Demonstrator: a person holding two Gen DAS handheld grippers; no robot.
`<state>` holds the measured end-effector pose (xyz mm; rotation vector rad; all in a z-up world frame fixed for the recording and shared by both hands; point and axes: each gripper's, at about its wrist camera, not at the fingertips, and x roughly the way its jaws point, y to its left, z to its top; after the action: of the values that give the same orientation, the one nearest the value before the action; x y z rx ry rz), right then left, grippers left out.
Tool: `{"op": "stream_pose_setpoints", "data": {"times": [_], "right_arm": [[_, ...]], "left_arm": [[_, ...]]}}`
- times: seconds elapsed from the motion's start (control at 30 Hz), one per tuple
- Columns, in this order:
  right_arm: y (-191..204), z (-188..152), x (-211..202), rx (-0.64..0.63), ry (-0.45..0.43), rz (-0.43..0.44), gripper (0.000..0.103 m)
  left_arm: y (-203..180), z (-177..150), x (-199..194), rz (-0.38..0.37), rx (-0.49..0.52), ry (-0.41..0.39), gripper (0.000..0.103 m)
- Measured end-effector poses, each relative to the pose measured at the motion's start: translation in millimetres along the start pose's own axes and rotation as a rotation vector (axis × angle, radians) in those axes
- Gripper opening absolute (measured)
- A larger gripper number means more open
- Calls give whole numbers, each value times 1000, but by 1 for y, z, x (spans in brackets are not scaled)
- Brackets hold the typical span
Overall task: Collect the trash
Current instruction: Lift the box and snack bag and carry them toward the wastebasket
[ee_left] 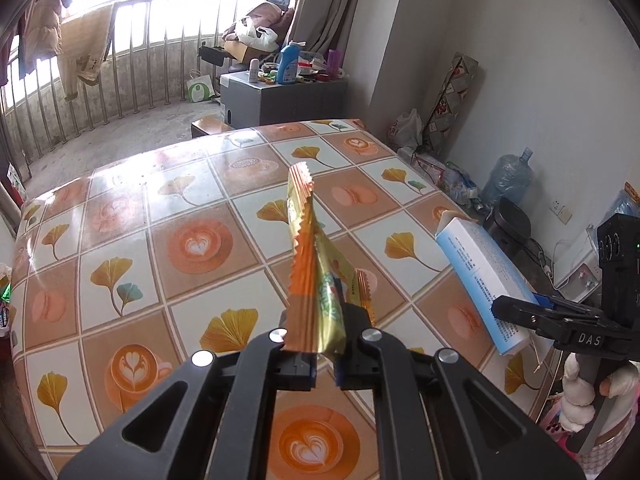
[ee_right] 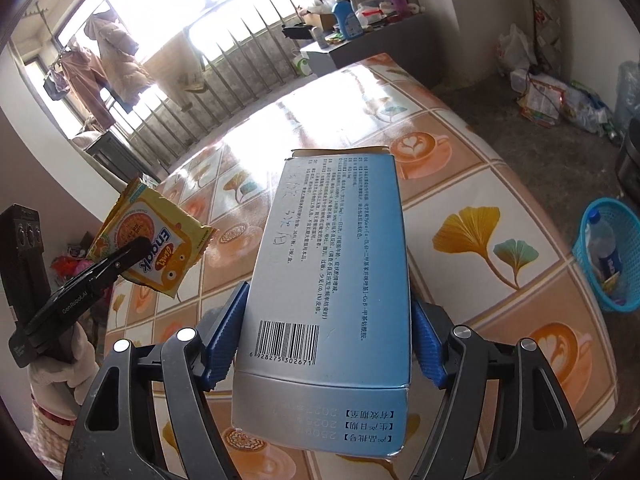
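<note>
My left gripper [ee_left: 324,360] is shut on a yellow-orange snack wrapper [ee_left: 308,260], which sticks up above the table. The right wrist view shows the same wrapper [ee_right: 160,240], printed "Enaak", pinched in the left gripper [ee_right: 136,252] at the left. My right gripper [ee_right: 328,340] is shut on a blue-and-white cardboard box [ee_right: 332,272]; its blue pads [ee_right: 224,336] press both long sides. From the left wrist view the box [ee_left: 476,268] hangs tilted over the table's right edge in the right gripper [ee_left: 520,306]. Gloved hands hold both tools.
The table wears a glossy cloth [ee_left: 120,200] with coffee cups and ginkgo leaves. A blue plastic basket [ee_right: 624,288] holding a bottle [ee_right: 604,248] stands on the floor right of the table. Bags and a water jug [ee_left: 508,176] line the right wall. A cluttered cabinet [ee_left: 280,96] stands behind.
</note>
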<state>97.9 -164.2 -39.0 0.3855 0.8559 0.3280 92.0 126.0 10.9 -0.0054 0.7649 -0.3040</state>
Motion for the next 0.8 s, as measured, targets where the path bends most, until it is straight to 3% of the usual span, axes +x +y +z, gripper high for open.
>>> {"op": "stream_pose_setpoints", "data": {"times": [0.4, 0.63, 0.8], "right_arm": [[-29, 7, -25, 65, -69, 44, 69], [-60, 14, -53, 129, -150, 43, 69], [-96, 21, -85, 187, -237, -14, 69]], "left_arm": [[-32, 24, -8, -63, 3, -14, 5], [-81, 48, 0, -117, 91, -29, 5], [-129, 70, 15, -193, 171, -27, 5]]}}
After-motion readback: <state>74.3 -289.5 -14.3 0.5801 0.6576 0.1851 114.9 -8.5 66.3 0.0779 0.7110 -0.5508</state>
